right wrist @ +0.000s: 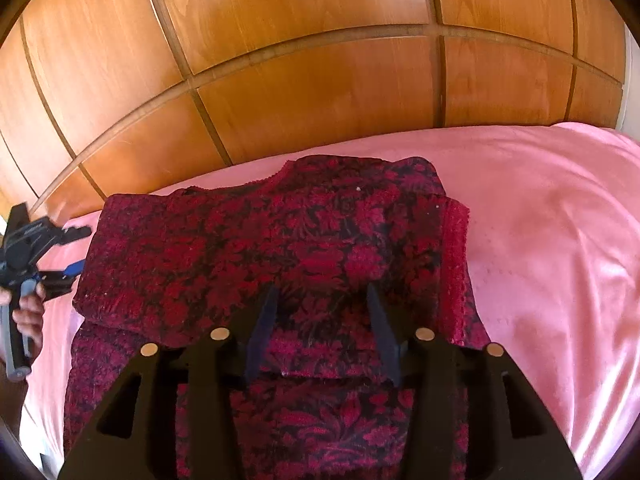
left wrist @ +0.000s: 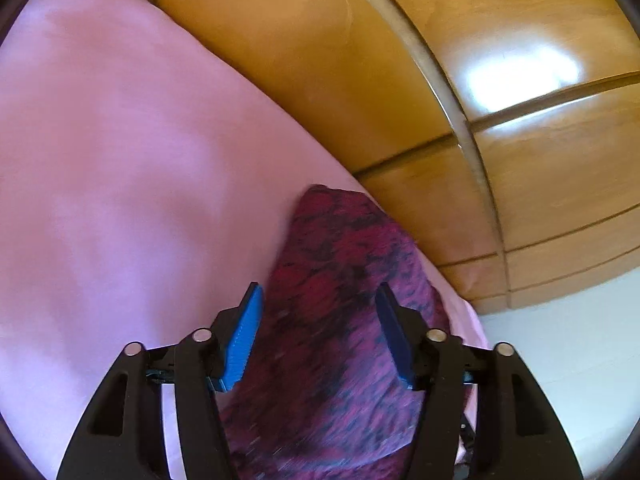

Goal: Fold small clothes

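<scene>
A dark red garment with a black flower pattern (right wrist: 256, 248) lies on the pink sheet (right wrist: 552, 248), its upper part folded over the lower in a thick layer. My right gripper (right wrist: 322, 290) hovers over the folded layer's near edge, open, with nothing pinched. In the left wrist view the same garment (left wrist: 340, 264) is blurred and runs under my left gripper (left wrist: 320, 288), whose blue pads (left wrist: 244, 336) stand wide apart and clear of the cloth. The right wrist view also shows the left gripper (right wrist: 78, 251) at the garment's left edge, held by a hand (right wrist: 28, 316).
A wooden wardrobe with panelled doors (right wrist: 304, 80) stands right behind the bed's far edge. The pink sheet (left wrist: 112, 160) spreads wide to the left in the left wrist view. A pale floor or wall (left wrist: 568, 360) shows past the bed's corner.
</scene>
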A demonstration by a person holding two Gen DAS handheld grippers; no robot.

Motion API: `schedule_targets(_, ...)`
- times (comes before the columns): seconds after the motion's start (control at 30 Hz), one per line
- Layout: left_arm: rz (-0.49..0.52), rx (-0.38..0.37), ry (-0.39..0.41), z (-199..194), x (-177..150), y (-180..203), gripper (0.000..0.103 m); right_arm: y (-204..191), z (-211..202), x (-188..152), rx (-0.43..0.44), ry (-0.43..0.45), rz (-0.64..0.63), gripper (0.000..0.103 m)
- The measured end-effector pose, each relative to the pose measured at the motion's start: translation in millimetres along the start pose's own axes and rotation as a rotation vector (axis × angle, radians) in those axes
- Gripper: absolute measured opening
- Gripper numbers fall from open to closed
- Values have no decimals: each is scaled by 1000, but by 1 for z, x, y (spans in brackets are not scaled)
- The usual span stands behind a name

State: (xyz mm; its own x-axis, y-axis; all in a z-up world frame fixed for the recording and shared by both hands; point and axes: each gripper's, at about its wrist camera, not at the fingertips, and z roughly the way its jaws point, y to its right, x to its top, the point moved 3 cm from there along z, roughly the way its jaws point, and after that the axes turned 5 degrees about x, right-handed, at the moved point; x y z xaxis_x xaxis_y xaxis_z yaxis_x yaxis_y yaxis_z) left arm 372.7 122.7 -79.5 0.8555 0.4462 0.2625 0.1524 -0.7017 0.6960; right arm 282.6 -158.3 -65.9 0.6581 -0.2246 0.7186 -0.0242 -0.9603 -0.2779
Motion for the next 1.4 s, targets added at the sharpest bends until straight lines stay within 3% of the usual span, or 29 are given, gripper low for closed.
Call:
schedule_targets(0.17,-22,-34,-35,27,13,6,67,3,3,-1,4,9,-6,51)
schedule_targets(0.23,5,-32,-29,30,16,11,44,2,2,-3,0,13,-9,52)
schedule_targets(0.27,29,-7,-10,28,16,14,28,1,2,-3,-6,15,-17,52)
schedule_targets(0.37,122,19,98,8,7,26,20,-8,6,-4,-30,20,-50,55)
schedule_targets(0.47,235,197,167,8,-7,26,19,-23,17,-7,-68,15,-128,59)
schedule_targets(0.53,254,317,152,26,-6,13,19,-34,28,-9,-96,6,-188,59)
schedule_targets(0.67,293,392,166,37,-5,15,21,-35,42,-8,-128,19,-221,60)
schedule_targets(0.77,314,475,209,24,-9,26,40,-31,43,-8,-110,29,-205,60)
schedule_targets(0.83,362,480,292,-2,-21,36,40,-30,41,-10,-108,39,-204,60)
schedule_targets(0.9,440,425,344,-22,-40,52,40,-31,43,-8,-106,39,-203,60)
schedule_targets(1.0,570,356,306,-27,-84,68,40,-32,41,-8,-104,43,-201,60)
schedule_targets(1.03,600,361,258,-18,-99,66,40,-32,41,-8,-103,44,-200,60)
schedule_targets(1.1,633,440,208,4,-118,53,40,-32,41,-9,-100,47,-200,60)
schedule_targets(1.17,635,430,251,15,-125,39,40,-33,41,-11,-96,53,-200,60)
schedule_targets(1.27,545,422,229,13,-112,39,40,-32,41,-9,-99,52,-202,60)
schedule_targets(1.4,548,474,246,-3,-117,49,40,-34,39,-8,-117,41,-212,61)
